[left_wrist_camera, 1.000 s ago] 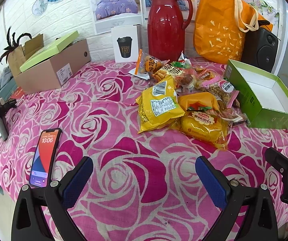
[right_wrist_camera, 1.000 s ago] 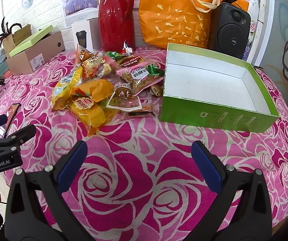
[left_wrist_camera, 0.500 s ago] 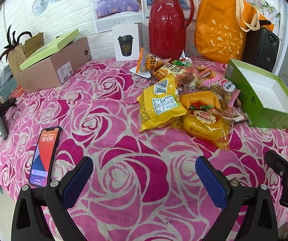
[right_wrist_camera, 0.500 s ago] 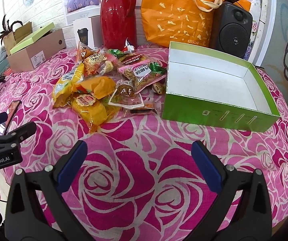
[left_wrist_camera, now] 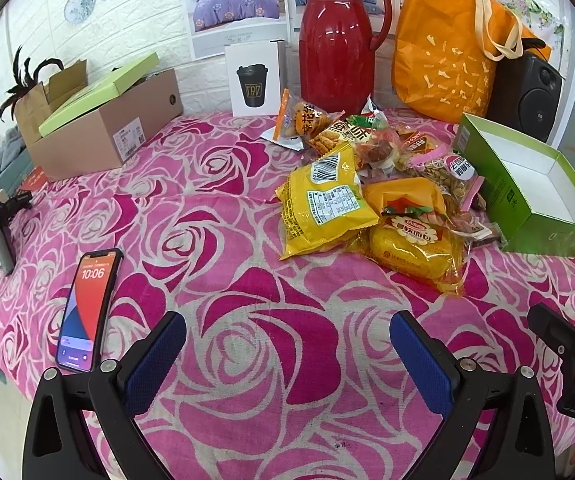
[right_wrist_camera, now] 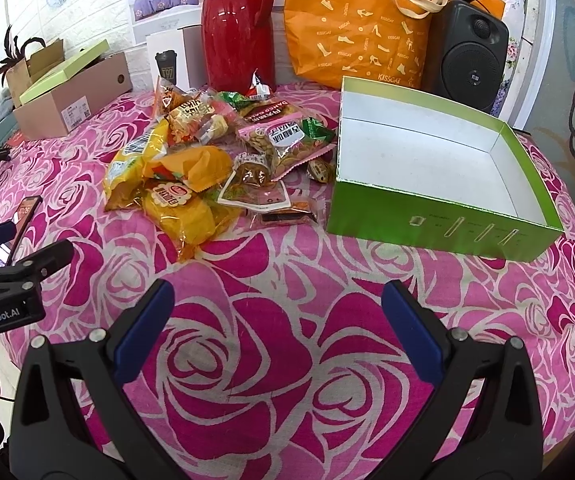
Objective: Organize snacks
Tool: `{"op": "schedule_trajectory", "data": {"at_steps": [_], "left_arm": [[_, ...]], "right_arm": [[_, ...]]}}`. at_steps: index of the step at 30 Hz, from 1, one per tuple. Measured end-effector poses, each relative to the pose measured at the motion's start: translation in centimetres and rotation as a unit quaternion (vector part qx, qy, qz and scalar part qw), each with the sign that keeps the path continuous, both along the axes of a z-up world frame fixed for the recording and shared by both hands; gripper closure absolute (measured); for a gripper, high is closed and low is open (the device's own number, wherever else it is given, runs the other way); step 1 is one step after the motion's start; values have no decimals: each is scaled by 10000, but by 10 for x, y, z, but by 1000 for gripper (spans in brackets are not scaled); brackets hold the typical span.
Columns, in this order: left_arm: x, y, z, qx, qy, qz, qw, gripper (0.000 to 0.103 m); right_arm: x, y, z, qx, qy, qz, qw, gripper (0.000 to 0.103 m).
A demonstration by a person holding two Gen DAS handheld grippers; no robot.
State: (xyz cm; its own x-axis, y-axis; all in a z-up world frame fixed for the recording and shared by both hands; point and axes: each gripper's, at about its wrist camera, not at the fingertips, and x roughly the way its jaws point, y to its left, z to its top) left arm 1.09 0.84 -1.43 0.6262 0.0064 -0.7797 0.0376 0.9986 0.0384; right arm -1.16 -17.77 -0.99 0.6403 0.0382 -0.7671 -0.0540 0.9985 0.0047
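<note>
Evidently staged for sorting, the heap of crinkly foil snack packets (right_wrist_camera: 215, 156) lies just beside the empty green cardboard box (right_wrist_camera: 439, 236); left gripper (left_wrist_camera: 287, 354) and right gripper (right_wrist_camera: 277, 330) hover nearby, both spread wide, holding nothing

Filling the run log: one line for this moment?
left gripper: open, empty | right gripper: open, empty | snack pile: untouched on tablecloth | green box: empty

Glossy crinkled plastic wraps the snack packets (right_wrist_camera: 191, 168); the green box (right_wrist_camera: 439, 232) is matt card, white inside. The rose-print tablecloth (left_wrist_camera: 247, 360) is woven cloth; the red jug (left_wrist_camera: 335, 40) is shiny.
</note>
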Motion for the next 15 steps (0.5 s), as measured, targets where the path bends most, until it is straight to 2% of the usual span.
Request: {"op": "schedule_trajectory", "data": {"at_steps": [6, 10, 15], "left_arm": [[10, 11, -5, 9, 112, 243, 9996, 0], [16, 27, -7, -176, 118, 408, 9989, 0], [25, 39, -9, -407, 191, 379, 9983, 0]], "right_arm": [[3, -1, -5, 52, 58, 57, 10000, 0], [4, 1, -6, 252, -20, 276, 9993, 0], [15, 11, -11, 481, 22, 613, 9970, 0]]}}
